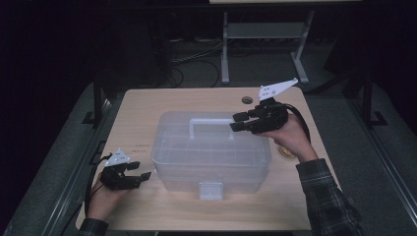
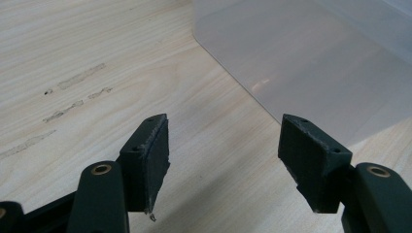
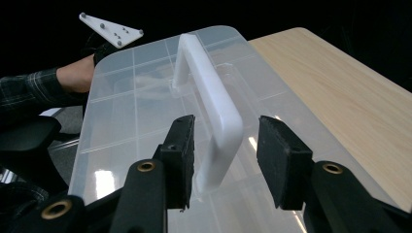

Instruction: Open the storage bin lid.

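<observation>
A clear plastic storage box with a white carry handle on its lid stands in the middle of the wooden table. My right gripper hovers at the handle's right end. In the right gripper view the handle runs between the two pads of the right gripper, with a gap showing on the right side, so the jaws are open around it. My left gripper rests low at the box's front left corner. It is open over bare wood, with the box wall just ahead.
The box has a white latch on its front side. A round cable hole sits in the table's far right part, and a small round yellowish object lies by the right wrist. A desk frame stands on the floor beyond the table.
</observation>
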`<action>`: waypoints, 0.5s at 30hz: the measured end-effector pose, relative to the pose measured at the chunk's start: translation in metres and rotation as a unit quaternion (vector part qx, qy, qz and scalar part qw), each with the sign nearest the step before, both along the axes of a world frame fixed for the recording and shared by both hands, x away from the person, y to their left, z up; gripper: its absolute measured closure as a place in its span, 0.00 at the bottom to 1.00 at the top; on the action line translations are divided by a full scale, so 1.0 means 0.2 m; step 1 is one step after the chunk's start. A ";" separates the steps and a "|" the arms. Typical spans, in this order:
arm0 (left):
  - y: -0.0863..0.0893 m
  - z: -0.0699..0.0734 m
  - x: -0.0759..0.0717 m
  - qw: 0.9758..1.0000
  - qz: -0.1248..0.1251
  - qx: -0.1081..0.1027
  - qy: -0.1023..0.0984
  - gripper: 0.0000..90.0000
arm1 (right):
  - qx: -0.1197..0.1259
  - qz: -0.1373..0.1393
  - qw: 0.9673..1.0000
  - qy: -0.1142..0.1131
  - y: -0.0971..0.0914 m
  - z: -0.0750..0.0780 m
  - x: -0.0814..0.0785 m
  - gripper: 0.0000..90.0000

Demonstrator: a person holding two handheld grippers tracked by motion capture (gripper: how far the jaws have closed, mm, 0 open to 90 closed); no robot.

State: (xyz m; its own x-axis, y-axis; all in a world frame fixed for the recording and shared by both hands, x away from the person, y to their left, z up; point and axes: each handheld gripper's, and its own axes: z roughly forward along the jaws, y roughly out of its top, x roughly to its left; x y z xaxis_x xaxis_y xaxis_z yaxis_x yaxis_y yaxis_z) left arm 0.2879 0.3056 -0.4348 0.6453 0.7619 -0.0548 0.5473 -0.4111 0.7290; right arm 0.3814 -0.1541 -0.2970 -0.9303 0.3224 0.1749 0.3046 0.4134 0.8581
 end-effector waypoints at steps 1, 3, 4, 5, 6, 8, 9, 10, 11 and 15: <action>0.00 0.00 0.00 1.000 -0.001 0.000 0.000 0.39 | 0.001 0.002 1.000 0.001 0.00 0.00 0.00 0.64; 0.00 0.00 0.00 1.000 -0.001 0.000 0.001 0.39 | 0.001 0.004 1.000 0.002 0.02 -0.01 0.01 0.64; 0.00 0.00 0.00 1.000 -0.001 -0.001 0.001 0.39 | 0.000 0.006 1.000 0.002 0.02 -0.01 0.02 0.65; 0.00 0.00 0.00 1.000 -0.002 -0.001 0.000 0.39 | 0.000 0.007 1.000 0.000 0.03 -0.01 0.02 0.65; 0.00 0.00 0.00 1.000 -0.002 -0.001 0.000 0.39 | -0.002 0.006 1.000 0.000 0.03 -0.01 0.02 0.66; 0.00 0.00 0.00 1.000 -0.002 -0.001 0.001 0.39 | -0.006 0.014 1.000 -0.001 0.04 -0.01 0.03 0.67; 0.00 0.00 0.00 1.000 -0.002 -0.001 0.001 0.39 | -0.006 0.016 1.000 0.000 0.04 -0.01 0.03 0.67; 0.00 0.00 0.00 1.000 -0.001 -0.001 0.001 0.39 | -0.009 0.022 1.000 0.002 0.05 -0.01 0.03 0.69; 0.00 -0.01 0.00 1.000 -0.002 -0.002 0.001 0.39 | -0.011 0.027 1.000 0.003 0.06 -0.02 0.02 0.69; -0.01 0.00 0.00 1.000 -0.003 -0.002 0.000 0.39 | -0.015 0.030 0.999 0.000 0.07 -0.02 0.02 0.69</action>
State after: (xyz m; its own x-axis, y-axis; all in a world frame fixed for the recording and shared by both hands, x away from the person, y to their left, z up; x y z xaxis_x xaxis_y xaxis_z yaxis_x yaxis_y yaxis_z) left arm 0.2883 0.3044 -0.4353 0.6492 0.7585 -0.0571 0.5446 -0.4111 0.7310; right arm 0.3850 -0.1408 -0.3000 -0.9480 0.2710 0.1670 0.2792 0.4558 0.8452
